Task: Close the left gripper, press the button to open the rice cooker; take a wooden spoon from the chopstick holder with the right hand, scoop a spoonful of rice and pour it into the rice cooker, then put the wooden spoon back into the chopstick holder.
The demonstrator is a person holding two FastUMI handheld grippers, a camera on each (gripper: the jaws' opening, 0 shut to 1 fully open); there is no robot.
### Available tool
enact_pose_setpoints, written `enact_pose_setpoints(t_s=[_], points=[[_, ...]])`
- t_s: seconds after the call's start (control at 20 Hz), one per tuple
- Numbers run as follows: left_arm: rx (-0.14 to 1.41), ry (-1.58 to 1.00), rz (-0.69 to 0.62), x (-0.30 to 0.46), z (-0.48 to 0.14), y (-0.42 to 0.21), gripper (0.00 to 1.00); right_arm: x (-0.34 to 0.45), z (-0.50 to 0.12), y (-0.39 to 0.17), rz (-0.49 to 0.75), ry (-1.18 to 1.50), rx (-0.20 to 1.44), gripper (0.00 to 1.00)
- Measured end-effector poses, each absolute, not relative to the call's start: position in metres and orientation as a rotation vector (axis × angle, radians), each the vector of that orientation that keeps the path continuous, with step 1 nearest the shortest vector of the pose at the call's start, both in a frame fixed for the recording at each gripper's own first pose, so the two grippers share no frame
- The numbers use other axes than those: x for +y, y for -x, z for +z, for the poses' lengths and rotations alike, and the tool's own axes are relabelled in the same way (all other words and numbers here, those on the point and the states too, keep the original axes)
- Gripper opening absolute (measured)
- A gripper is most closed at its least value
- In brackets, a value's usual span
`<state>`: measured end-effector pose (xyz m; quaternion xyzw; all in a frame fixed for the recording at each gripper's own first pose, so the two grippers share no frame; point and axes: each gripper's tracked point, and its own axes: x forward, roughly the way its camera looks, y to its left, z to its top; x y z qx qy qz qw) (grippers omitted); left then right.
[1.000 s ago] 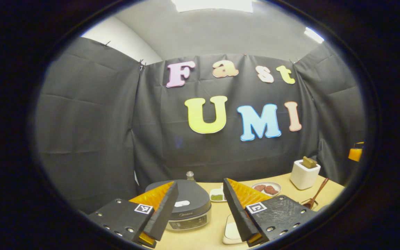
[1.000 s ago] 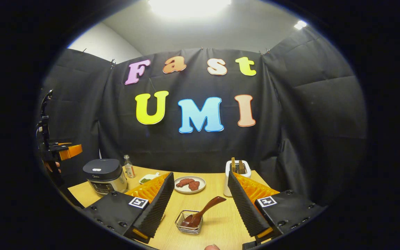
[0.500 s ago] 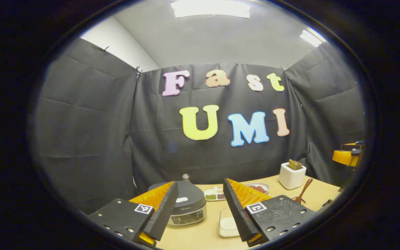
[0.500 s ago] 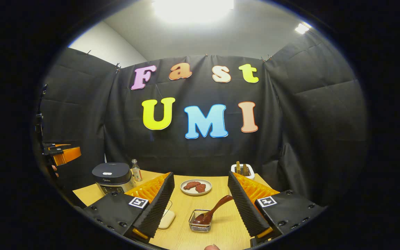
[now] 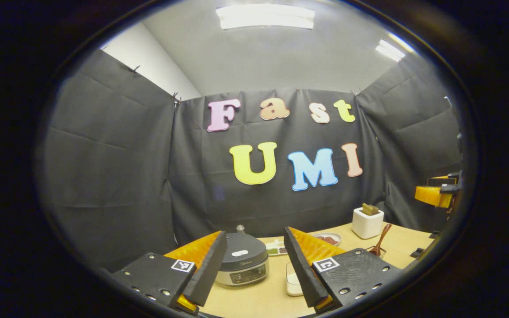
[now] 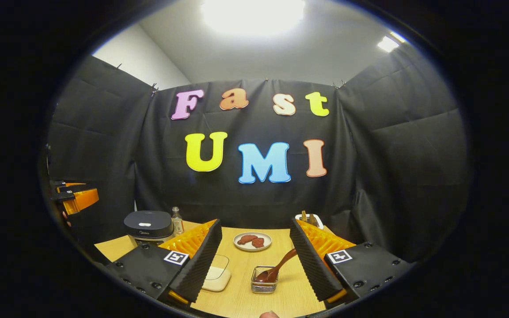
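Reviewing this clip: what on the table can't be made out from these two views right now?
- Clear rice container, right gripper view: its near-left side sits behind the right gripper; its contents are too blurred to tell.
- Dark round rice cooker, left gripper view: one edge hidden by the left gripper; control panel too small.
- Small white dish: partly behind a finger.
- Wire-mesh chopstick holder: tiny, near the edge.

Staged kitchen booth: black cloth walls (image 6: pixel 396 145) behind a wooden bench (image 6: pixel 237 291), rice cooker (image 6: pixel 148 226) at its left, plate of food (image 6: pixel 252 241) behind centre.
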<state>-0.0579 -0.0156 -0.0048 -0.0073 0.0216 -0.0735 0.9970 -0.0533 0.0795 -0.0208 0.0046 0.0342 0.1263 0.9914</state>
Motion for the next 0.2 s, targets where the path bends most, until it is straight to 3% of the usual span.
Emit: enact_pose_setpoints(t_s=[0.2], points=[[0.048,0.025,-0.147,-0.0122,-0.0005,0.0632,0.82,0.0844,-0.0168,0.0565,0.26,-0.018,0.052,0.98]])
